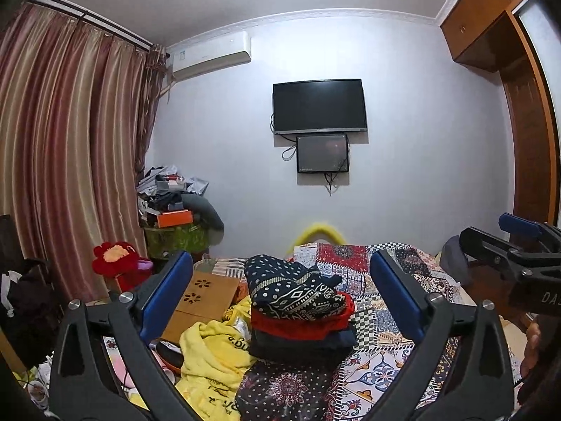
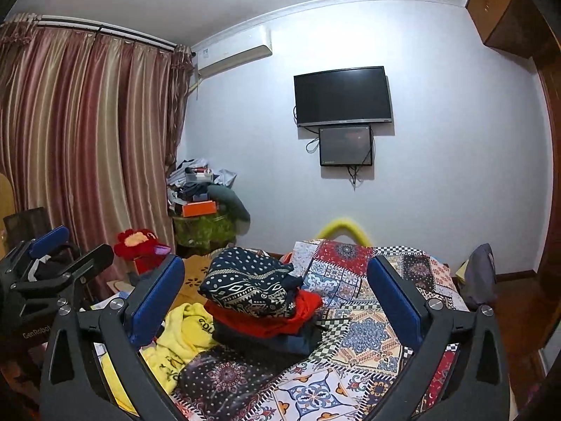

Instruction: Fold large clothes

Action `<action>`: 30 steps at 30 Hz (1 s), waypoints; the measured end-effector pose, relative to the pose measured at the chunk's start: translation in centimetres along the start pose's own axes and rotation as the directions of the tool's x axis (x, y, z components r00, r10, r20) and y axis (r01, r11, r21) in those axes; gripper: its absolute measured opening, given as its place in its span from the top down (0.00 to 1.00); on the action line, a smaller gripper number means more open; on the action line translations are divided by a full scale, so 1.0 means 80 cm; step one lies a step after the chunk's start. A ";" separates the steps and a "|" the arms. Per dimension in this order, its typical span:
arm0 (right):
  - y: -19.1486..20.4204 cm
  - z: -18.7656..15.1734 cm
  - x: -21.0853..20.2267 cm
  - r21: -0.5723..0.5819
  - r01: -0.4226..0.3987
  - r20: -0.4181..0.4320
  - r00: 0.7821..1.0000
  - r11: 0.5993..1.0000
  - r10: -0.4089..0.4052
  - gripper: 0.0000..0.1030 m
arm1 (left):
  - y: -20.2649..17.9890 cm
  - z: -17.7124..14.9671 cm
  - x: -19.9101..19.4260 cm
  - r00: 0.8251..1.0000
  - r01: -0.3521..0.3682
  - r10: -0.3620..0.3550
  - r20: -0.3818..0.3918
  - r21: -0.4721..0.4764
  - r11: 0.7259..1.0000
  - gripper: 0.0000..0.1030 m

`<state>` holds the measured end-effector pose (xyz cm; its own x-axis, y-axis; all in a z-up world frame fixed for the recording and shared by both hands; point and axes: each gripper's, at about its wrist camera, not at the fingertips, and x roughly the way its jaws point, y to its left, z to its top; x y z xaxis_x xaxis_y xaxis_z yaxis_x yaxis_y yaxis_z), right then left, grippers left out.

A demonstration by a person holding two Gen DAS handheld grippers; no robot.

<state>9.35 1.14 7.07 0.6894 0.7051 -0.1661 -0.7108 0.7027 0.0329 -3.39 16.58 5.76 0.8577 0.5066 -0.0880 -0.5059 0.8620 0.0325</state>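
Here, a pile of folded clothes (image 1: 301, 312) in the middle of the bed (image 1: 382, 361), on the patchwork cover. On top, a dark blue piece with white dots and shapes (image 1: 294, 287). Under it, a red piece (image 1: 298, 326). At the bottom, a dark blue piece (image 1: 305, 345). Just beside the pile, on its left, a yellow piece with black letters (image 1: 214, 358), all crumpled, not folded.

In front of the pile, the left claw (image 1: 280, 301), spread wide, blue pads (image 1: 164, 298) far apart, nothing pinched. Not touching the pile. Also spread wide, the right claw (image 2: 277, 301), with nothing between its blue pads (image 2: 154, 301). Each claw seen at the edge of the other view: right claw at the right side in the left wrist view, left claw at the left side in the right wrist view.

Past the yellow piece, a brown board with flower holes (image 1: 207, 291). Further left, a red plush toy (image 1: 119, 259) by the striped curtains (image 1: 70, 140). In the corner, a heap of boxes and bags (image 1: 175, 203) on a green stand. On the far wall, a black TV (image 1: 319, 105) with a smaller screen (image 1: 322, 154) right under it, and an air conditioner (image 1: 210, 56) up high. At the upper right, a brown wooden cupboard (image 1: 484, 10).
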 end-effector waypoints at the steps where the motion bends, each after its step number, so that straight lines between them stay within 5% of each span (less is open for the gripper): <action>1: 0.001 -0.001 0.001 0.000 0.002 -0.003 1.000 1.000 -0.002 0.00 | -0.001 -0.002 0.000 1.000 0.001 -0.001 -0.002 0.000 1.000 0.01; 30: -0.002 0.002 -0.002 0.018 -0.004 -0.039 0.999 1.000 0.004 0.00 | -0.005 -0.016 0.017 0.999 0.019 -0.019 -0.037 -0.004 1.000 0.01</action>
<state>9.35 0.89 7.22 0.6803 0.7038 -0.2047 -0.7106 0.7017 0.0512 -2.13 16.91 4.38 0.8631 0.4894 -0.1250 -0.4901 0.8713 0.0273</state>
